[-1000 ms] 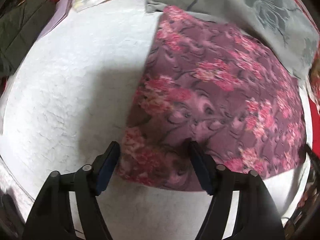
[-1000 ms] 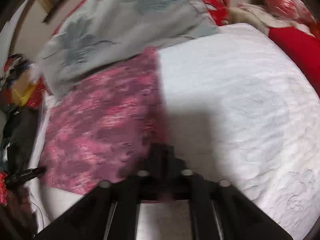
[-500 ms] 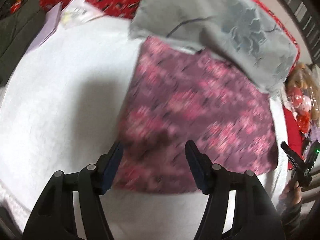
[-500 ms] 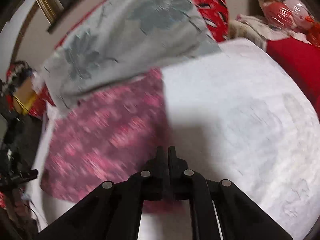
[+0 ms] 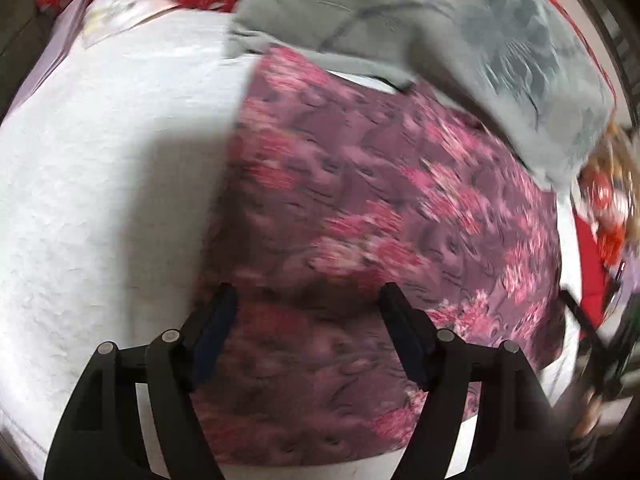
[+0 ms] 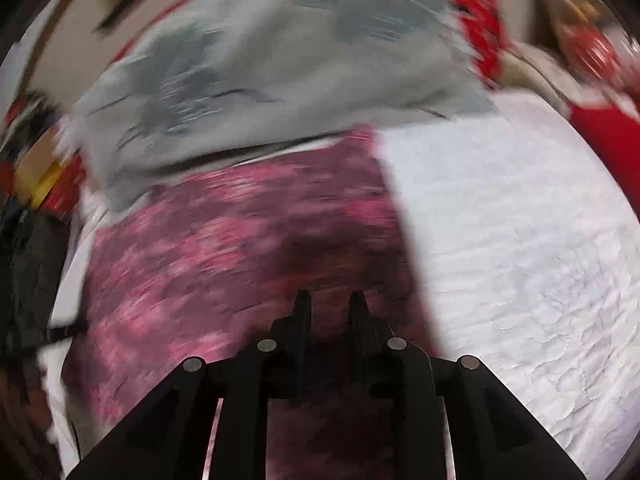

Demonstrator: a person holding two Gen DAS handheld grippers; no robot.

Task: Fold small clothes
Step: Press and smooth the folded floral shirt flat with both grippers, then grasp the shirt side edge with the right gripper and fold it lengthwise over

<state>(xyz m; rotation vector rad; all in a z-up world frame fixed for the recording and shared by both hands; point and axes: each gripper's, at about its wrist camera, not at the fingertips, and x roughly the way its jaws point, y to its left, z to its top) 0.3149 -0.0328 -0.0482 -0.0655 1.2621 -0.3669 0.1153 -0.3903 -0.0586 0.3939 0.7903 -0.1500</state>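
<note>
That floppy purple-and-pink floral cloth point(image 5: 380, 220) looks light, so pinch an edge; left tool point(image 5: 308, 300) wide, right tool point(image 6: 330, 300) just opening narrowly, both empty.

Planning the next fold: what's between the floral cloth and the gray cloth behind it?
Nothing: the gray cloth overlaps the floral cloth's far edge, clearest in the left wrist view.

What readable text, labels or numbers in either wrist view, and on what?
None readable.
The pale paper or packet at the far edge of the white cover has faint marks, too blurred to read.
The floral cloth and grey cloth carry pattern only.
</note>
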